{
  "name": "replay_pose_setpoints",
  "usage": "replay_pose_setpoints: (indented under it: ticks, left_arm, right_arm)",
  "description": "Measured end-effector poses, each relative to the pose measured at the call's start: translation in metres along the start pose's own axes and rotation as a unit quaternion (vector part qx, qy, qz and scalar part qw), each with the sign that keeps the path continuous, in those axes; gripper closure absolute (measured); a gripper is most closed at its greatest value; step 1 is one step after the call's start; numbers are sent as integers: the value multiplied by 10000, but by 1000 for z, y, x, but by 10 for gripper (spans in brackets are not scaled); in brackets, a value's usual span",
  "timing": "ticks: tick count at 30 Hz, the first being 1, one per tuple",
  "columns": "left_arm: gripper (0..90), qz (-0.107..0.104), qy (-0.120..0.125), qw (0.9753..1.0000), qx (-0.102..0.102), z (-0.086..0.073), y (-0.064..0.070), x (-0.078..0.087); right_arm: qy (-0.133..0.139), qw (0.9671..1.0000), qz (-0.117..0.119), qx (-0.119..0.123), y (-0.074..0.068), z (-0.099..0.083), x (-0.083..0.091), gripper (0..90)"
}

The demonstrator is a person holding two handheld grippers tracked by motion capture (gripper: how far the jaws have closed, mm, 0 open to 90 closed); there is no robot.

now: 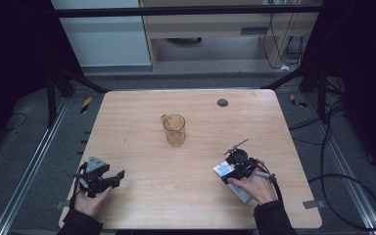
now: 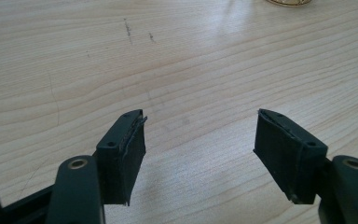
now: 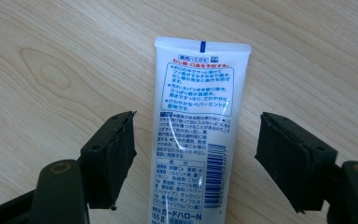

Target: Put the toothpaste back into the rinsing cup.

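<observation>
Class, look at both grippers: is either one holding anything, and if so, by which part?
Nothing is held. The left gripper is open over bare table. The right gripper is open astride the tube, its jaws clear of both sides.

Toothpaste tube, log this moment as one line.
right claw: open, straddling toothpaste tube | left claw: open, empty | cup: mid-table

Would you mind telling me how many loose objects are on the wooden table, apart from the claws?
2. A clear glass mug stands near the table's middle, and a white toothpaste tube lies flat near the right front, between the open right claw jaws. Nothing else shows.
</observation>
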State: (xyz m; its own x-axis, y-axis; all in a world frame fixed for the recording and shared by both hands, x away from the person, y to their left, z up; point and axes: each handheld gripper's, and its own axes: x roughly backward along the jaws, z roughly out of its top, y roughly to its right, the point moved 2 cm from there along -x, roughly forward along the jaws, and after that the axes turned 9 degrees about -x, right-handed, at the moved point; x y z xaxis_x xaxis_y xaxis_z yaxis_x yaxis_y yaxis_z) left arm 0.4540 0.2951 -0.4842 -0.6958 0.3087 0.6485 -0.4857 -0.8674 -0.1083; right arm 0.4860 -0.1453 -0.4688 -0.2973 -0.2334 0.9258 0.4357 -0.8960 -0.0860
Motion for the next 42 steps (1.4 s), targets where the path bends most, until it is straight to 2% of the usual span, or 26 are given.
replay_pose_setpoints:
  ticks: [8,17,32,37,42]
  left_arm:
    - [327,-5,-8,10000,3,0,0,0]
    - [329,-5,-14,10000,14,0,-1,0]
    - [334,-21,-30,10000,-9,0,0,-1]
    - [335,-20,-26,10000,-7,0,0,-1]
    - [336,-26,-32,10000,-5,0,0,-1]
  right_arm:
    - [-98,10000,-15,11,-1,0,-9,309]
    - [-200,9998,-21,68,1,-1,-16,393]
    - [-234,9997,-95,59,0,-2,-21,387]
    - [-293,9995,-86,93,-2,-3,-24,403]
    - [-279,9996,-94,17,-3,-3,-22,453]
